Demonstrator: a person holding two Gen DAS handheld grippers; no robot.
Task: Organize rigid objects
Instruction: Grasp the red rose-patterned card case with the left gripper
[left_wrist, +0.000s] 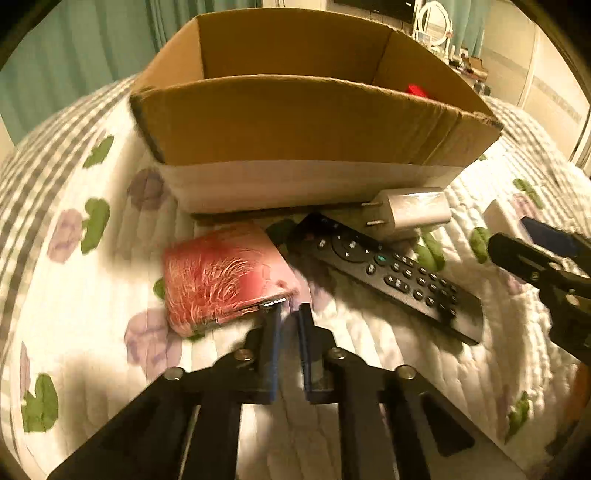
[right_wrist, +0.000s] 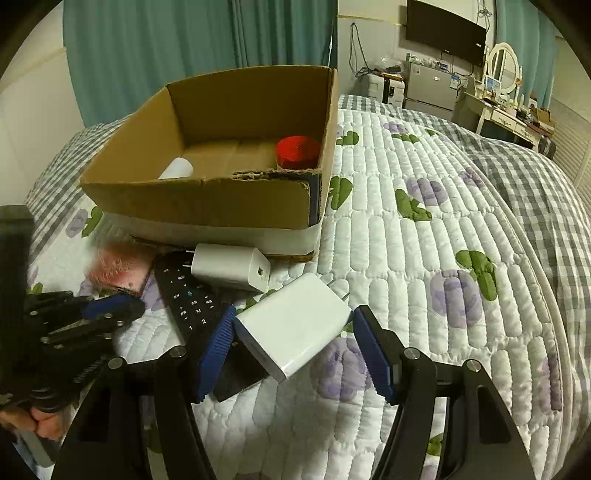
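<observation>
Right gripper astride white charger

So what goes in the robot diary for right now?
right gripper: open around white charger | left gripper: empty, nearly shut, near pink box

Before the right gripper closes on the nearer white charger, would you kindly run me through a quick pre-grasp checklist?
1. Right gripper open: ok.
2. Nearer white charger between its fingers: ok.
3. Fingers clear of the remote: cannot tell; the left pad overlaps it in view.
4. Left gripper out of the way: ok, nearly closed, empty, near the red box.
5. Room in the cardboard box: ok; red-capped item and white item leave space.
</observation>
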